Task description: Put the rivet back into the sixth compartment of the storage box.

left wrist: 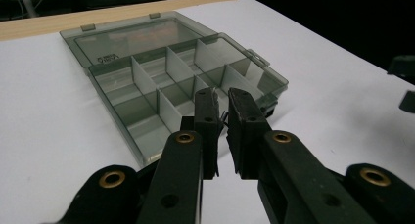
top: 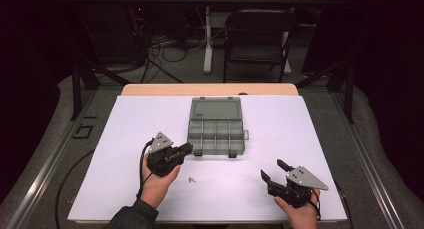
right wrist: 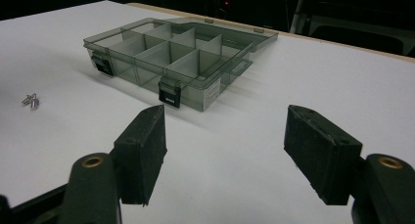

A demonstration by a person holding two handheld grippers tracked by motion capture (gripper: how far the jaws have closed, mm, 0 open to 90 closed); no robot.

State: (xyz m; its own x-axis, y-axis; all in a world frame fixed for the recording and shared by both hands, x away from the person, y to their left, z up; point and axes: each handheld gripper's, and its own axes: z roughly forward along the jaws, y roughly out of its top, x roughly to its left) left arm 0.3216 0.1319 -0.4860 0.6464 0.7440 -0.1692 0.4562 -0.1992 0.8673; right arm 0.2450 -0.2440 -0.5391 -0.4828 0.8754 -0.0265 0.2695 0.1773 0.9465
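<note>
An open grey see-through compartment box lies at the table's middle, its lid folded flat behind it and its compartments empty. My left gripper hovers at the box's near left corner. In the left gripper view its jaws stand nearly together over the box, with a small silvery screw pinched at the tips. A few small metal screws lie on the white sheet in front of the box, also at the left of the right gripper view. My right gripper rests open near the front right, nothing between its jaws.
A white sheet covers the table, whose wooden edge shows at the back. Beyond it stand a black chair and floor cables. Dark metal frame rails flank the table.
</note>
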